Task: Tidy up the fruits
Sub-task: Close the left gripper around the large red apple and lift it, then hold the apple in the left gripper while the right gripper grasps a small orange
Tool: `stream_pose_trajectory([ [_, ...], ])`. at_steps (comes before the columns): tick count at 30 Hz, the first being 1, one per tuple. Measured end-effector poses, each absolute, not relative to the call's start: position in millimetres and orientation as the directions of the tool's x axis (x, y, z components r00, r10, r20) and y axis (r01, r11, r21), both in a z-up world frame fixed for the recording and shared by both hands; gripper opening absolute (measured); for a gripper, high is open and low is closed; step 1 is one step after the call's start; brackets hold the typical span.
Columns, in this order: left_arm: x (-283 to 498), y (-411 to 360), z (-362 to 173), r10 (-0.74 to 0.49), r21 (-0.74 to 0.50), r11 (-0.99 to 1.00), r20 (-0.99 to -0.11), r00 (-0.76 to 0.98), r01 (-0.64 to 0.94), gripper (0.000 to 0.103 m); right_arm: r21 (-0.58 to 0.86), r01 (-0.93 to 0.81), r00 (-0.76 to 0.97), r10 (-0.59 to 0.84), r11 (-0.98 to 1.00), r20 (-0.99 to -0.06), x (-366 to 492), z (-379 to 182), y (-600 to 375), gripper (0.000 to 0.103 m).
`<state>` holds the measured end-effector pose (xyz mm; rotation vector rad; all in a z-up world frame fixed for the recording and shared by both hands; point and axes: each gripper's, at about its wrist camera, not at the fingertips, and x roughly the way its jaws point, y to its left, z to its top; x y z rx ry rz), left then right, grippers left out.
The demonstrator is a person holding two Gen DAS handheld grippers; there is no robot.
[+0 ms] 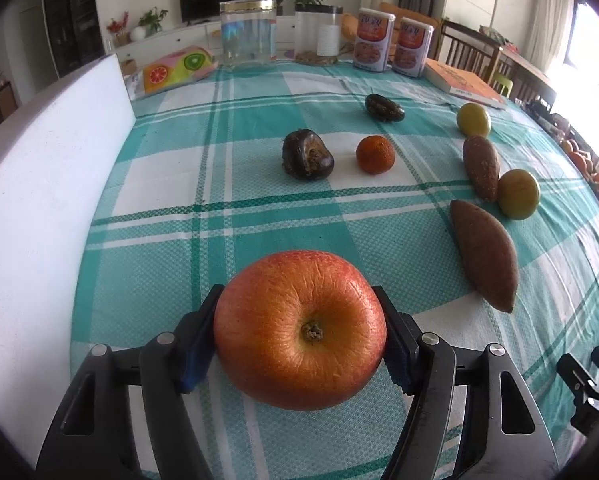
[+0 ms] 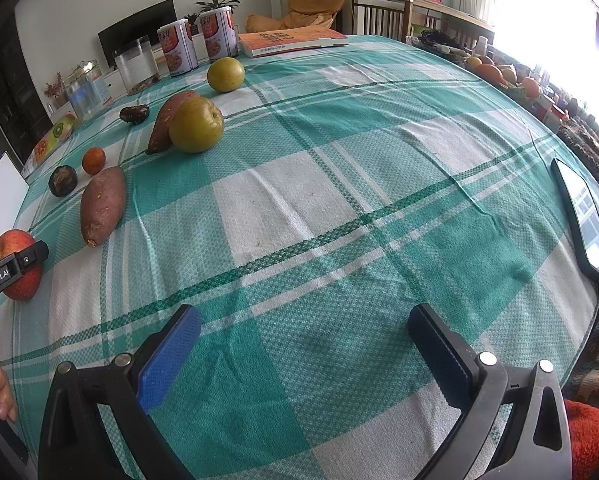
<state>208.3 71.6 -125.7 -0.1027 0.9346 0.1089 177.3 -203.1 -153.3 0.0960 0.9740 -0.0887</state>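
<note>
- Left wrist view shows my left tongs [image 1: 299,332] squeezed shut on a big red apple [image 1: 299,330], one blue pad on each side of it.
- I see the apple's stem end facing me, and the apple is at the near edge of the green and white checked tablecloth [image 1: 171,184].
- A white board [image 1: 51,184] stands along the left side of the table.
- Farther out I see a dark fruit [image 1: 307,154] just beside a small orange [image 1: 375,155], and one more dark fruit [image 1: 384,107] beyond them.
- On the right lie two sweet potatoes, a near one [image 1: 484,254] and a far one [image 1: 481,168], with a yellow-green pear [image 1: 518,194] touching the far one and another pear [image 1: 474,119] behind.
- At the far edge stand a clear jar [image 1: 248,32], two cans [image 1: 373,40] and a book [image 1: 465,84].
- Right wrist view shows my right tongs [image 2: 303,344] wide open over bare cloth, holding nothing.
- A dark tablet [image 2: 585,220] lies at the right edge of the table.
</note>
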Motion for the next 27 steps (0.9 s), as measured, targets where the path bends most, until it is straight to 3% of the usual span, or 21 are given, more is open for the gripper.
stream_pose_trajectory([
  [3, 192.0, 68.4, -125.3, 0.025, -0.042, 0.994, -0.817, 0.577, -0.104, 0.072, 0.058, 0.117, 0.563, -0.018, 0.991, -0.826, 176.8, -152.6, -204.2, 0.103],
  [8, 153.6, 64.4, -127.1, -0.029, -0.084, 0.994, -0.818, 0.574, -0.07, 0.072, 0.297, 0.087, 0.608, 0.185, 0.951, -0.772, 187.2, -144.9, -224.4, 0.103],
  [14, 137.4, 65.7, -127.5, -0.048, -0.106, 0.992, -0.804, 0.593, -0.063, 0.072, 0.301, -0.044, 0.593, 0.268, 0.952, -0.76, 262.9, -119.8, -198.7, 0.102],
  [21, 132.3, 58.3, -135.3, -0.015, -0.066, 0.996, -0.778, 0.628, -0.058, 0.072, 0.226, -0.389, 0.474, 0.404, 0.893, -0.782, 313.6, -88.5, -85.0, 0.088],
  [24, 133.1, 57.0, -135.1, -0.002, -0.05, 0.997, -0.779, 0.627, -0.059, 0.072, 0.163, -0.435, 0.421, 0.36, 0.886, -0.833, 342.7, -107.3, -43.1, 0.072],
  [27, 132.8, 60.3, -134.8, -0.017, -0.069, 0.996, -0.776, 0.63, -0.058, 0.072, 0.16, -0.439, 0.379, 0.343, 0.884, -0.86, 367.7, -130.5, -21.3, 0.069],
])
